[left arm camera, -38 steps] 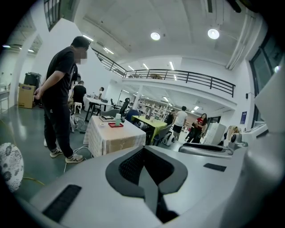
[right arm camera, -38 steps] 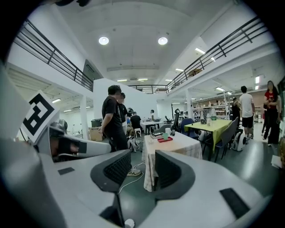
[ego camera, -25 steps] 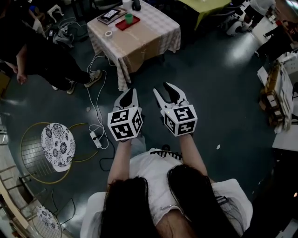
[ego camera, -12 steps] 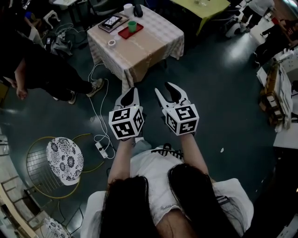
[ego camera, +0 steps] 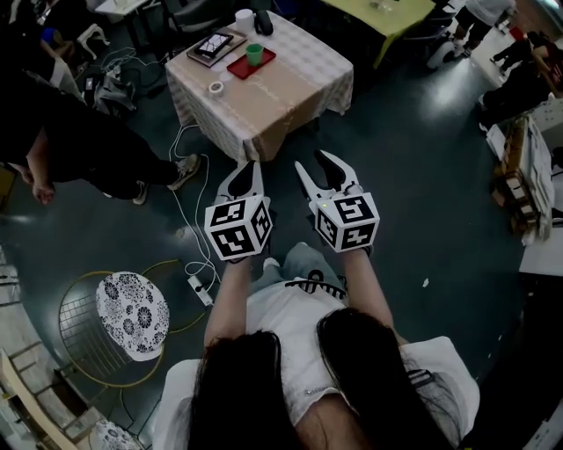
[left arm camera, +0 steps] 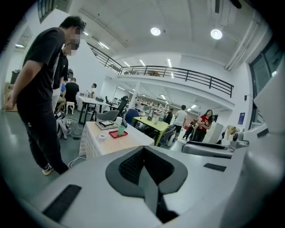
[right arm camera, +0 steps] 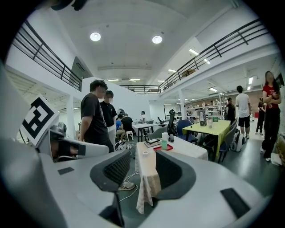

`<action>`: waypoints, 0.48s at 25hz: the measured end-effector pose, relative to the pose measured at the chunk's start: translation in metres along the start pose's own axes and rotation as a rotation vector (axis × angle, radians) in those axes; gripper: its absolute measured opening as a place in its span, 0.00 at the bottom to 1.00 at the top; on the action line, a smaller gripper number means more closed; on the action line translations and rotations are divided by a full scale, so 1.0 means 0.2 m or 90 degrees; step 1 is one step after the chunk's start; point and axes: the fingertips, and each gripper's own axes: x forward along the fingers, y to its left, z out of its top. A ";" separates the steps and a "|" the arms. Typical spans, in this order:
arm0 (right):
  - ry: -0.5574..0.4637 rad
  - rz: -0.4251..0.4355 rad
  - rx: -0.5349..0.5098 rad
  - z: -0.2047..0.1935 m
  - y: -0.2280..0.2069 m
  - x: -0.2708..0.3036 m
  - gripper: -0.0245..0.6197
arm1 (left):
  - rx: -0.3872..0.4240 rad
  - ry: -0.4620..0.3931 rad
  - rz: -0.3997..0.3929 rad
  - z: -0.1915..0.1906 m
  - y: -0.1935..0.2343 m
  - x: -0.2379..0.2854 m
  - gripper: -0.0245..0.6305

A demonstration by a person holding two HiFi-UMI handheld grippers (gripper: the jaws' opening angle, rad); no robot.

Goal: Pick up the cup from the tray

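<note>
Dark grey-green flooring point(ego camera: 422, 158) is spread across a large open hall, with pale glare laid over it in patches. A white ceiling carrying two round lamps point(right arm camera: 95, 36) and a railed gallery point(left arm camera: 187, 73) are shown in the gripper views. One desk point(ego camera: 273, 97), draped in a pale checked cloth, is placed well ahead of the tongs. A second, yellow-green desk point(ego camera: 378, 10) is cut off by the top edge of the head view. One wire chair point(ego camera: 77, 318) with a patterned cushion is set on the floor at the left, near a power strip point(ego camera: 201, 290). A person in dark clothes point(ego camera: 79, 132) is cropped by the left edge of the head view.

Two tongs are held side by side over the floor, short of the checked desk. The jaws of the left tongs point(ego camera: 249, 169) are brought fully together, pad against pad, and nothing is caught between them. The jaws of the right tongs point(ego camera: 310, 161) are set partly apart and nothing is gripped; only the distant desk is seen through the gap.

One red tray point(ego camera: 237, 67) is laid near the far left corner of the checked desk, and one green cup point(ego camera: 254, 54) is stood upright on it, well apart from both tongs. Around the tray are counted one flat stack topped by a tablet-like slab point(ego camera: 214, 46), one roll of tape point(ego camera: 215, 87), one white cylinder point(ego camera: 244, 18) and one dark object point(ego camera: 263, 22) whose kind cannot be made out.
</note>
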 end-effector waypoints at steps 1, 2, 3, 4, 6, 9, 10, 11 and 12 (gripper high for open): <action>0.002 0.002 0.000 0.00 0.00 0.02 0.30 | 0.000 0.002 0.000 0.00 0.01 0.01 0.04; 0.005 0.005 0.000 0.00 0.00 0.03 0.30 | 0.000 0.004 -0.001 0.01 0.02 0.02 0.04; 0.007 0.006 0.002 0.00 -0.01 0.05 0.30 | 0.001 0.006 -0.001 0.01 0.02 0.04 0.04; 0.008 0.007 0.005 -0.01 -0.01 0.07 0.31 | 0.003 0.009 -0.002 0.01 0.03 0.05 0.04; 0.006 0.007 0.012 -0.01 -0.03 0.11 0.31 | 0.007 0.012 0.000 0.02 0.05 0.09 0.04; 0.011 0.007 0.000 -0.02 -0.06 0.16 0.32 | 0.015 0.011 0.015 0.02 0.09 0.14 0.04; 0.014 0.006 -0.005 -0.02 -0.07 0.18 0.32 | 0.019 0.011 0.019 0.03 0.09 0.16 0.04; 0.015 0.007 -0.005 -0.02 -0.09 0.20 0.32 | 0.020 0.011 0.019 0.03 0.09 0.18 0.04; 0.014 0.008 -0.001 -0.02 -0.10 0.22 0.32 | 0.016 0.010 0.015 0.04 0.09 0.20 0.04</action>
